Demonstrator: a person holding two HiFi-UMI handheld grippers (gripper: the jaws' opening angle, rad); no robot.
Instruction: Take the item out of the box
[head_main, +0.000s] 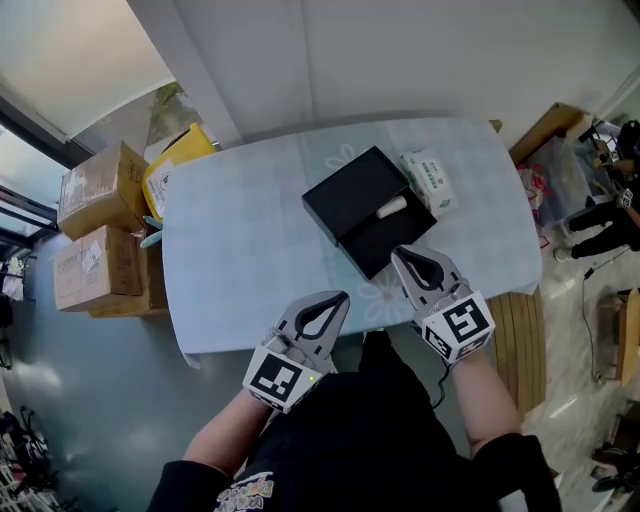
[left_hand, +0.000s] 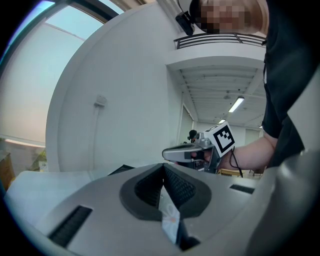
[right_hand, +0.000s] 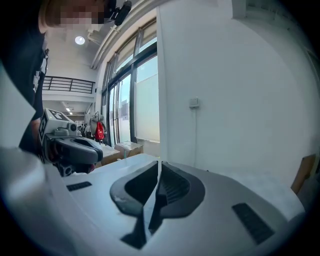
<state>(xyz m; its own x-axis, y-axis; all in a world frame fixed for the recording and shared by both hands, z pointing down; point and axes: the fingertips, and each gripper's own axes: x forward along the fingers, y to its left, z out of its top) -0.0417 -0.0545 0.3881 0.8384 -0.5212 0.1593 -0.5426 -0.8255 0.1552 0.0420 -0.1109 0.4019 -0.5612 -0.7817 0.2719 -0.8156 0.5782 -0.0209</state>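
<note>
Jaws on both grippers are pressed together with nothing between them. The left gripper hovers over the near edge of the table, and the right gripper points at the near edge of the open black box. A small white cylinder (the item) lies inside that box. A green-and-white packet sits just beside it.

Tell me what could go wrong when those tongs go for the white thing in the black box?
The white roll looks round, so it may slip or roll away. The box is unheld and might slide into the tissue pack. The right tongs are shut and could shove it unless opened.
</note>
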